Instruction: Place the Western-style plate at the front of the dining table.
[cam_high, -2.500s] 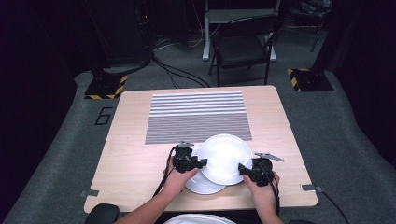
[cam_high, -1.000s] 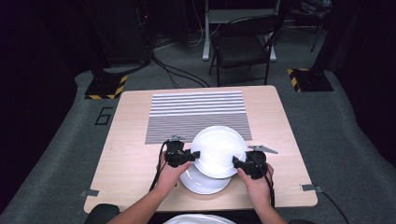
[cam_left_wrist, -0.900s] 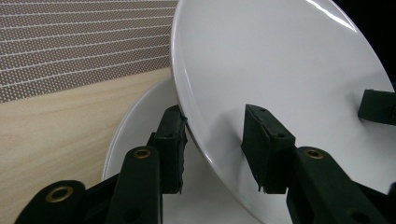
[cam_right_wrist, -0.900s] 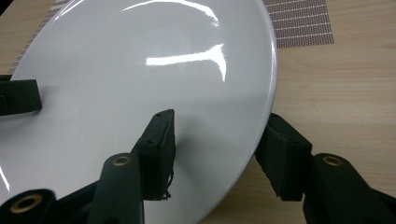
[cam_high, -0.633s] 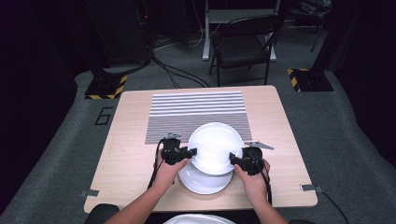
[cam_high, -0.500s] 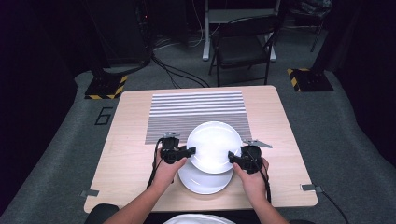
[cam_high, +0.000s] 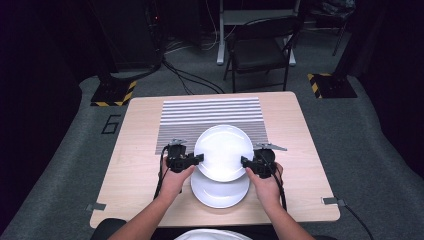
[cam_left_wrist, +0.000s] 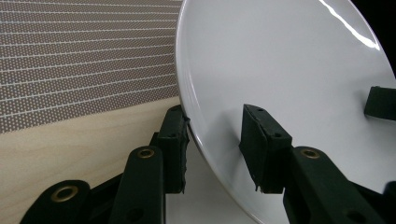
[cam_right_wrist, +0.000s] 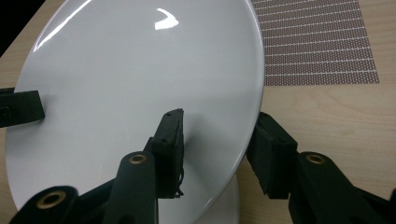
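Above the lower white plate (cam_high: 220, 190) on the wooden table (cam_high: 125, 190), the upper white plate (cam_high: 223, 152) is held off the surface, its far edge over the striped mat (cam_high: 210, 112). The left gripper (cam_high: 196, 160) clamps the upper plate's left rim and the right gripper (cam_high: 246, 162) its right rim (one jaw over, one under, in each gripper view).
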